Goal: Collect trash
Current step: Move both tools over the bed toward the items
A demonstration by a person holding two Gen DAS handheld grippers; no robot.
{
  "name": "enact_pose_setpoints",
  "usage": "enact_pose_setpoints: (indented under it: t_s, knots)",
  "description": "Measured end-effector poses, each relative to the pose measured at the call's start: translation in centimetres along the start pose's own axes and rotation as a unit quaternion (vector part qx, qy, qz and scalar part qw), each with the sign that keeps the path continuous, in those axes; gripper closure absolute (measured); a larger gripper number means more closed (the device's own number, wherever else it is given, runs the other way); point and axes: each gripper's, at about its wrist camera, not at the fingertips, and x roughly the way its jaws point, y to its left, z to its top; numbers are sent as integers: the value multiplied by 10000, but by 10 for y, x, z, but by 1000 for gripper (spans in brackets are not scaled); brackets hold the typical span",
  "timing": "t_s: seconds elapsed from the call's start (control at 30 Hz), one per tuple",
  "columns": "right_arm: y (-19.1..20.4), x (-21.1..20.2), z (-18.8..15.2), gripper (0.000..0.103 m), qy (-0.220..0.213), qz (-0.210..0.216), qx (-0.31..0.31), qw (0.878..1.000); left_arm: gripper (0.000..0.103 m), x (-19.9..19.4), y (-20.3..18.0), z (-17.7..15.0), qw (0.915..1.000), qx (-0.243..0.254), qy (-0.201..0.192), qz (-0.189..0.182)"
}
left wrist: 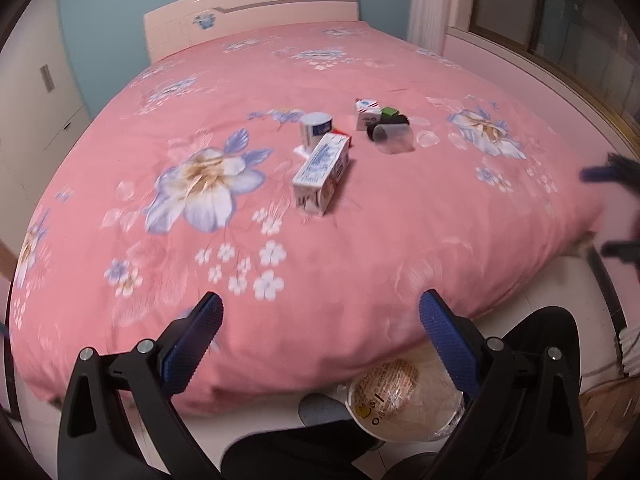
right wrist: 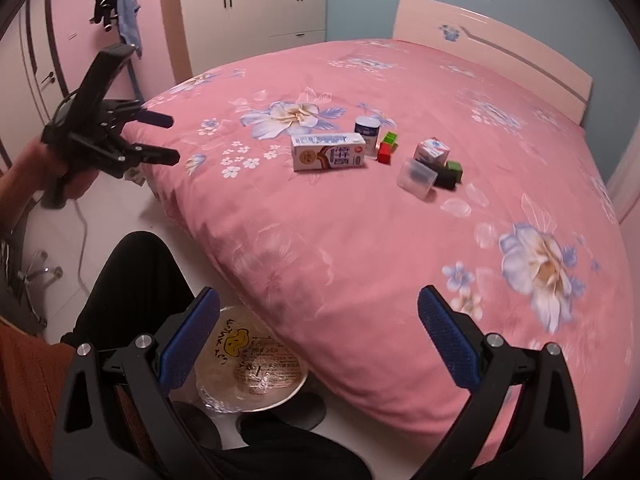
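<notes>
A white milk carton [left wrist: 322, 174] lies on its side on the pink floral bed [left wrist: 280, 80]; it also shows in the right wrist view [right wrist: 328, 156]. Behind it stands a small white can [left wrist: 316, 130] [right wrist: 367, 130]. To the right lie a small white carton [left wrist: 367, 114] [right wrist: 431, 150], a clear plastic cup [left wrist: 392, 138] [right wrist: 416, 178] on its side, and green, red and black blocks [right wrist: 390, 148]. My left gripper [left wrist: 320, 332] is open and empty near the bed's front edge. My right gripper [right wrist: 318, 328] is open and empty. The left gripper also shows in the right wrist view [right wrist: 170, 140].
A round bin lined with a printed plastic bag [left wrist: 400, 404] [right wrist: 252, 364] stands on the white floor below the bed's corner, by the person's dark-trousered legs [right wrist: 132, 280]. A wardrobe [right wrist: 256, 0] and headboard [right wrist: 492, 40] stand beyond the bed.
</notes>
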Motion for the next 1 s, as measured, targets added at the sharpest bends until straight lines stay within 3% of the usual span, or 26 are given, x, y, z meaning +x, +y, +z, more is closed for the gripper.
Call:
enact_pose_setpoints:
  t_s: [0.23,0.47,0.6,0.8,1.0]
  knots:
    - [-41,9,32,5,311,376,-559,9972,3,27,12,42,9985,539,80,-20]
    - [-73,15,58,5,288,283,-1417,9891,3,36,28,79,9961,782,-356,-201]
    - [-92,25,72,5,531,650,-1692,9820,3,44,33,100,9938,976,-452,-293]
    - [-114,44,94,5,587,501,-2001,9767,3,71,43,130,9928,1081,-283,-421]
    - [-130,67,106,5,805,545,-2146,9719,3,101,39,146,9857,1592,-57,-544]
